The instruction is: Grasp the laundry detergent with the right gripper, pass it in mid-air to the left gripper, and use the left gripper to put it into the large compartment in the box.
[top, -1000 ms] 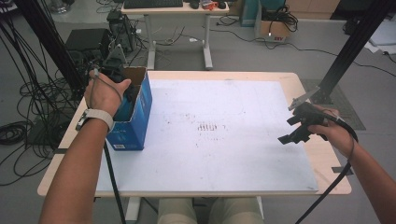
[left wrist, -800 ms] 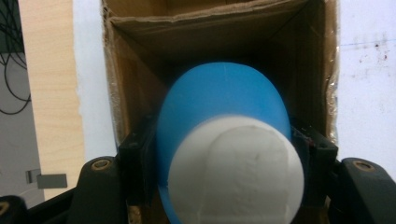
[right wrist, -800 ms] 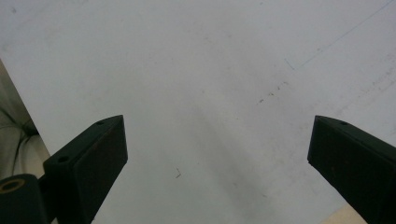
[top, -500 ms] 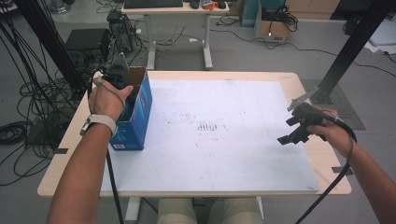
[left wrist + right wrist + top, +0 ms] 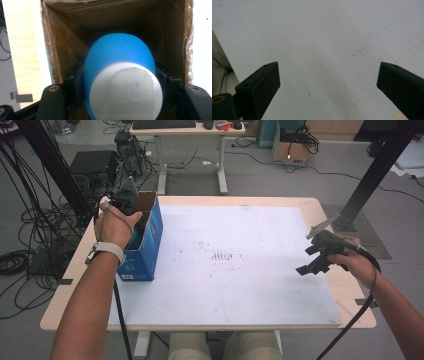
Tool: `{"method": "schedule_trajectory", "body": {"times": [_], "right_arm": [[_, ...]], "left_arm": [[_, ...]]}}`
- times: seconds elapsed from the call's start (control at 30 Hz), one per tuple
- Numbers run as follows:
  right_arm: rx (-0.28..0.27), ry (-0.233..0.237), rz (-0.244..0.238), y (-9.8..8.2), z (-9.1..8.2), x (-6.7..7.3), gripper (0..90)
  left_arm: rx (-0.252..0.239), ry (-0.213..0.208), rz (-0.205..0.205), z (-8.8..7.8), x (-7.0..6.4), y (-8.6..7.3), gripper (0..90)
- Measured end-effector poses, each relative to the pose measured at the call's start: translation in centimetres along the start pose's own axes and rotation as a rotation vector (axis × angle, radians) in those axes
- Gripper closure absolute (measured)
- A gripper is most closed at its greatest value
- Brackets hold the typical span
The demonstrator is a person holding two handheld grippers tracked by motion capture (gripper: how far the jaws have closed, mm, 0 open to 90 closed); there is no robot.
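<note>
Lab tabletop (image 5: 305,205) | box (image 5: 150,245) at left edge | left gripper (image 5: 120,82) inside it pinching blue-white bottle (image 5: 120,75): looks light, stiff, slick; grip mid-body | right gripper (image 5: 329,82) spread, idle near right edge

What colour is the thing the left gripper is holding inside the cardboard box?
Blue, with a white end, seen best in the left gripper view: the object.

jaws: two black jaws of the right gripper (image 5: 329,85) stand wide apart, nothing between
surface: scuffed white flat board (image 5: 324,37) lies beneath them
</note>
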State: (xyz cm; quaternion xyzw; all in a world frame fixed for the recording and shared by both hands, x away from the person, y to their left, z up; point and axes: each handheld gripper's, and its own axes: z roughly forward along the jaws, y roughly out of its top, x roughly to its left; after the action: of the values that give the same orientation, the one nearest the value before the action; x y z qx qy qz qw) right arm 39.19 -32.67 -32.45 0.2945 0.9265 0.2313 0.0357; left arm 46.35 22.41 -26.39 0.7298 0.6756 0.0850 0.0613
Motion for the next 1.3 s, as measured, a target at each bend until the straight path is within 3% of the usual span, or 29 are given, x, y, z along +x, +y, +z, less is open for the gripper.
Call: {"method": "schedule_trajectory", "body": {"times": [0.23, 0.27, 0.57, 1.3], "right_arm": [[-0.003, 0.003, 0.000, 0.10, 0.05, 0.13, 4.7], [-0.011, 0.005, -0.017, 0.10, 0.12, 0.02, 4.7], [-0.022, 0.004, 0.011, 0.00, -0.02, 0.26, 4.7], [-0.023, 0.000, 0.010, 0.18, 0.01, 0.36, 4.7]], "left_arm": [[0.005, -0.004, 0.000, -0.03, 0.08, -0.01, 37.3], [0.005, -0.003, -0.001, -0.03, 0.08, -0.02, 37.3], [0.001, 0.000, -0.002, 0.00, 0.05, -0.03, 37.3], [0.008, -0.001, 0.005, 0.03, 0.19, 0.00, 37.3]]}}
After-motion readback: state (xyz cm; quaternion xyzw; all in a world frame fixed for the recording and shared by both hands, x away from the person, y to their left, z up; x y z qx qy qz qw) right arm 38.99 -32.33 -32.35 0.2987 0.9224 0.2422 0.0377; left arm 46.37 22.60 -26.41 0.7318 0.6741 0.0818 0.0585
